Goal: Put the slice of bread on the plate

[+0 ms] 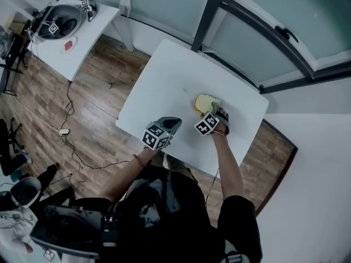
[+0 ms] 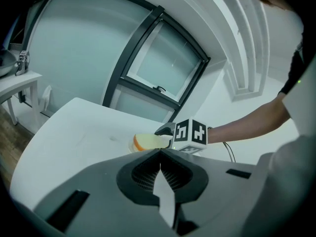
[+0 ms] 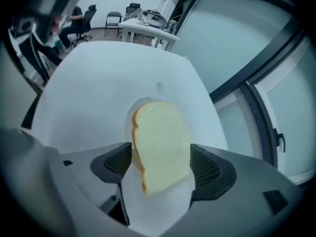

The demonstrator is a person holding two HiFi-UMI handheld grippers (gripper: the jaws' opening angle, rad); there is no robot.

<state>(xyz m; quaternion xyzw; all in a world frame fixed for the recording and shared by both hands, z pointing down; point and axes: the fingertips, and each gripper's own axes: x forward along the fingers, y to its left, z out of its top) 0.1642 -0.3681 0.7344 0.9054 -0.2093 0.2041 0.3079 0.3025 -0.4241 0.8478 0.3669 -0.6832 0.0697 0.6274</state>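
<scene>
Bread slice (image 3: 160,147) on plate (image 3: 140,104), long axis running out between my right gripper's (image 3: 160,157) wide jaws, unpressed; left gripper (image 2: 159,157) closed, farther off.

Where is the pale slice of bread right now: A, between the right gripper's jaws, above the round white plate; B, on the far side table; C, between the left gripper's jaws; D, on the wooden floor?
A: the right gripper view shows the pale slice of bread between the right gripper's parted jaws, over the round white plate.
</scene>
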